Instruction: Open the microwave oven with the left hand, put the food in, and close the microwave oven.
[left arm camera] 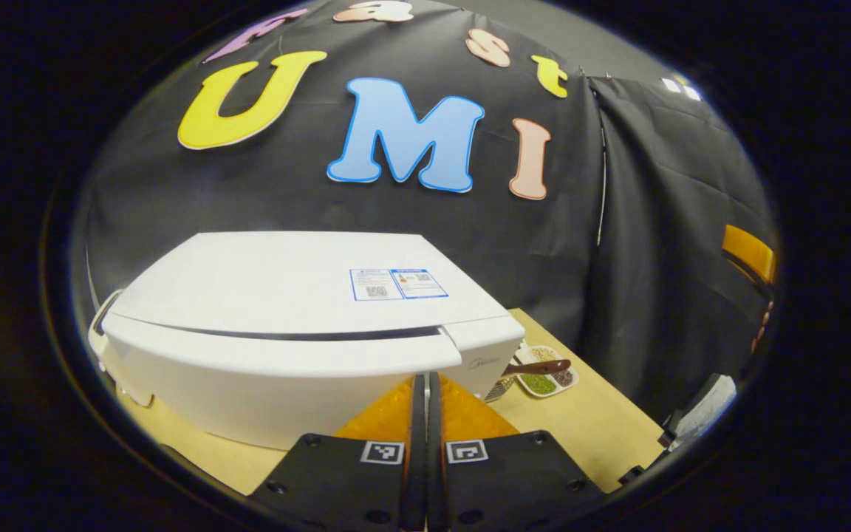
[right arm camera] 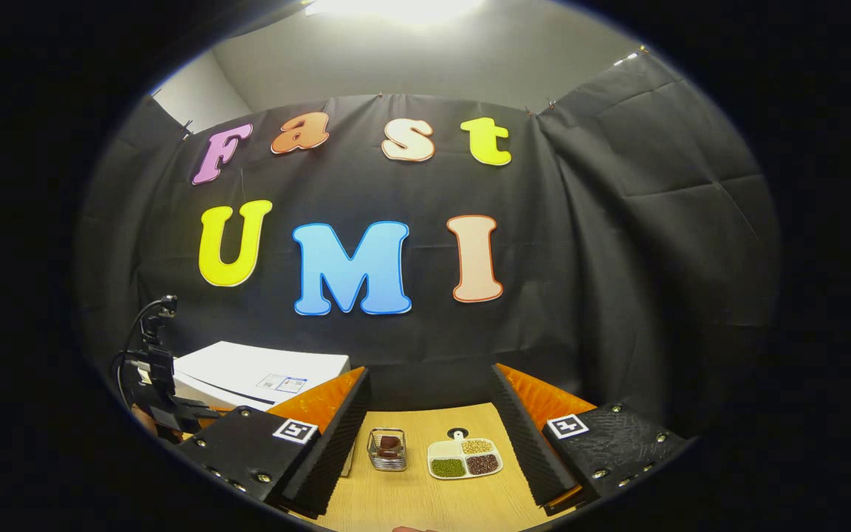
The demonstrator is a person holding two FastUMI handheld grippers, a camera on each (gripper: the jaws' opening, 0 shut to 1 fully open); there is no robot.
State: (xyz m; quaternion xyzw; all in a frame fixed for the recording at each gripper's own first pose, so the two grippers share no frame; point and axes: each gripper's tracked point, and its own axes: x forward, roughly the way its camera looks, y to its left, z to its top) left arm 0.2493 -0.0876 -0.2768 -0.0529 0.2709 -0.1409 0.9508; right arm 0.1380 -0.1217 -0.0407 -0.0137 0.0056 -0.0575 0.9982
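Closed left tongs (left arm camera: 426, 414) face microwave (left arm camera: 300, 332); divided dish (right arm camera: 464, 458) beside basket (right arm camera: 388, 450).

The microwave oven (left arm camera: 300, 325) hides part of the divided dish (left arm camera: 546, 370), and its own door front is out of sight; the small rack's (right arm camera: 388, 450) brown contents are too small to identify

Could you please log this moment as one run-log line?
white microwave oven: door closed | left gripper: shut, empty, before door | right gripper: open, empty | small metal basket of food: on wooden table
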